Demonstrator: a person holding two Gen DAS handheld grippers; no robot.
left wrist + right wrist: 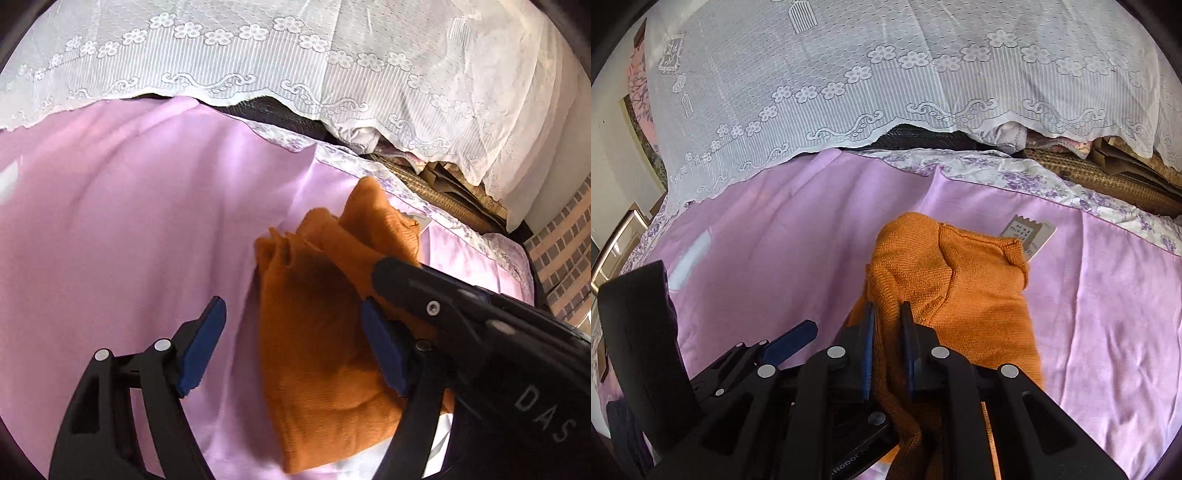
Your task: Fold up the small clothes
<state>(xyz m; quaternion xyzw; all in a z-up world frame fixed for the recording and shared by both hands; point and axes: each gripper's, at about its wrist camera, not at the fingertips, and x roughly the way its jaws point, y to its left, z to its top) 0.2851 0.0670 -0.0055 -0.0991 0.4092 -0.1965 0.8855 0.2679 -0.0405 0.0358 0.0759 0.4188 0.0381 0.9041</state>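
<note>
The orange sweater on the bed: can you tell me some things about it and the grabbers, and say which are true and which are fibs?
1. The right gripper is pinching the orange sweater. True.
2. The left gripper is squeezed tight on the sweater. False: its jaws stand wide open, one on each side of the knit.
3. The sweater lies on a green blanket. False: it lies on a lilac sheet.
4. A paper tag pokes out at the sweater's far edge. True.
5. A white lace cloth hangs behind the bed. True.
</note>
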